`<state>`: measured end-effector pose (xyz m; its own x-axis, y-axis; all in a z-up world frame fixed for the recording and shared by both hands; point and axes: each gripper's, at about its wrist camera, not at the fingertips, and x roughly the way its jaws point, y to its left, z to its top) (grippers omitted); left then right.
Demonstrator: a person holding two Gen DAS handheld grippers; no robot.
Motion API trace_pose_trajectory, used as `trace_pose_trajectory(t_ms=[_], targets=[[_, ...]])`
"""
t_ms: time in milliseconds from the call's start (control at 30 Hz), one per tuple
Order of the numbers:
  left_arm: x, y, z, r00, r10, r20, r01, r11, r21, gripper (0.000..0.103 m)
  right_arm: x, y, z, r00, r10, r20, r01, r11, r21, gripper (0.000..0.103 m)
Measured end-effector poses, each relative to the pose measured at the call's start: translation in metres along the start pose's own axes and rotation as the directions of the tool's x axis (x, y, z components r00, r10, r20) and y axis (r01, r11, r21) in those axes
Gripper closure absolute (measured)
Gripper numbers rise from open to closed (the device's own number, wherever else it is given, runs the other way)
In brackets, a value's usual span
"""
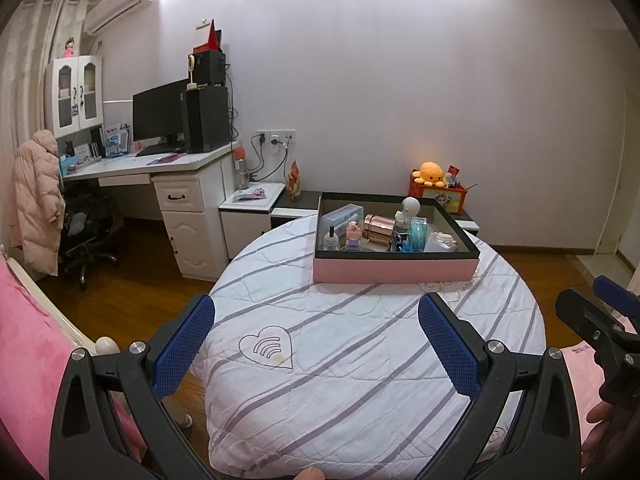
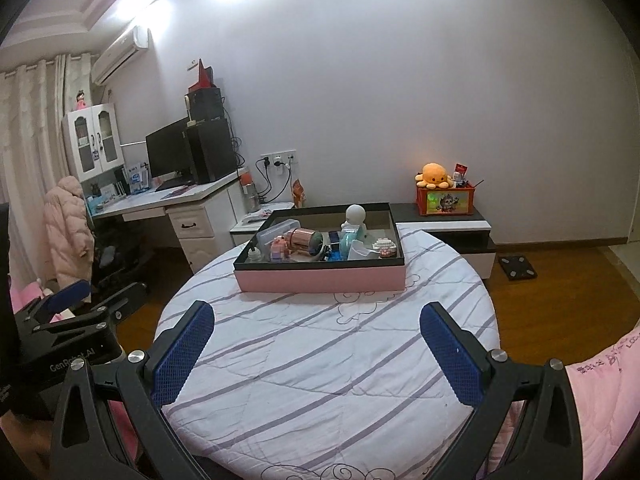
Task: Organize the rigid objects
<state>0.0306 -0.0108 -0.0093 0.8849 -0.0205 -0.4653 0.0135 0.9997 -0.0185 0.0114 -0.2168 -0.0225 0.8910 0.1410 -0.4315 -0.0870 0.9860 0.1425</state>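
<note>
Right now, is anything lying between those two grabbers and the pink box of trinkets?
Nothing visible: only bare striped white quilt lies between the open left gripper, the open right gripper and the pink black-rimmed box.

A white desk [image 1: 160, 166] stands against the far wall. On it sit a dark monitor [image 1: 158, 118] and, just to the right, a black computer tower [image 1: 206, 120]. A white cabinet [image 1: 76, 94] rises at the desk's left end, below an air conditioner [image 1: 120, 4]. A pink padded coat [image 1: 36, 204] hangs left of the desk. Well to the desk's right, an orange plush octopus [image 1: 430, 172] sits on a red box [image 1: 440, 196].
</note>
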Motion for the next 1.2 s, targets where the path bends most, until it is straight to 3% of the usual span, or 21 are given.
trace_pose_trajectory(t_ms=[967,1200], targets=[[0.0017,0.0033,-0.0025,1.0,-0.002,-0.011,0.002,1.0,-0.021,0.0,0.0015,-0.008,-0.0012,0.998,-0.052,-0.017,0.053,0.998,0.023,0.0],[-0.0075,-0.0018,-0.0017,0.999,0.022,0.04,-0.022,1.0,0.005,0.0,0.0025,-0.0084,-0.001,0.998,-0.053,-0.017,0.054,0.998,0.022,0.0]])
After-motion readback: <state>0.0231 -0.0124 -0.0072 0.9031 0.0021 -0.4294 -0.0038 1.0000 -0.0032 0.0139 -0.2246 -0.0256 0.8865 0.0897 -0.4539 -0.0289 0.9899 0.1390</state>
